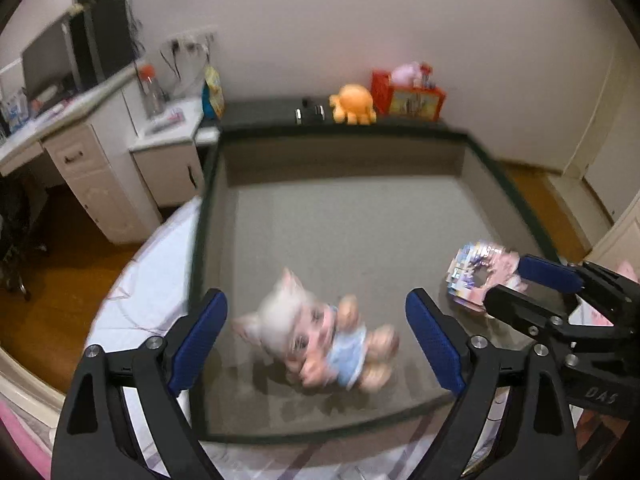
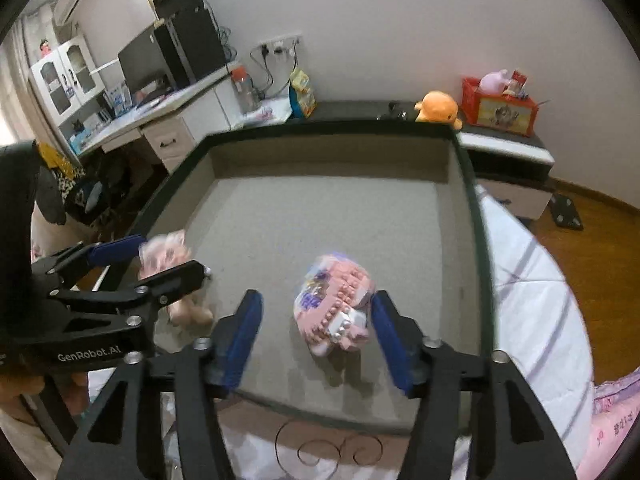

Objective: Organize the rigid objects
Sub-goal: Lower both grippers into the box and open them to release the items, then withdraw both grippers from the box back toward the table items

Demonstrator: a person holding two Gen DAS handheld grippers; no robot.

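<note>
Left wrist view is showing the left gripper (image 1: 316, 344) gaping, empty, around a white-haired blue-dressed doll (image 1: 320, 344) lying in a grey felt-lined tray (image 1: 344, 216); the right gripper (image 2: 316, 340) is standing half-open beside a bagged pink brick toy (image 2: 336, 308), gripping nothing; careless closing risks tipping either.

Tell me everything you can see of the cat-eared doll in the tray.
The cat-eared doll is blurred. It has a white head with pointed ears, a light blue outfit and peach-coloured limbs, and looks like hard plastic. It lies tilted on the grey tray floor, between the open left gripper fingers, which do not touch it.

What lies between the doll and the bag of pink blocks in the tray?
Nothing but bare grey tray floor separates doll and bag of pink blocks, per the left wrist view.
</note>
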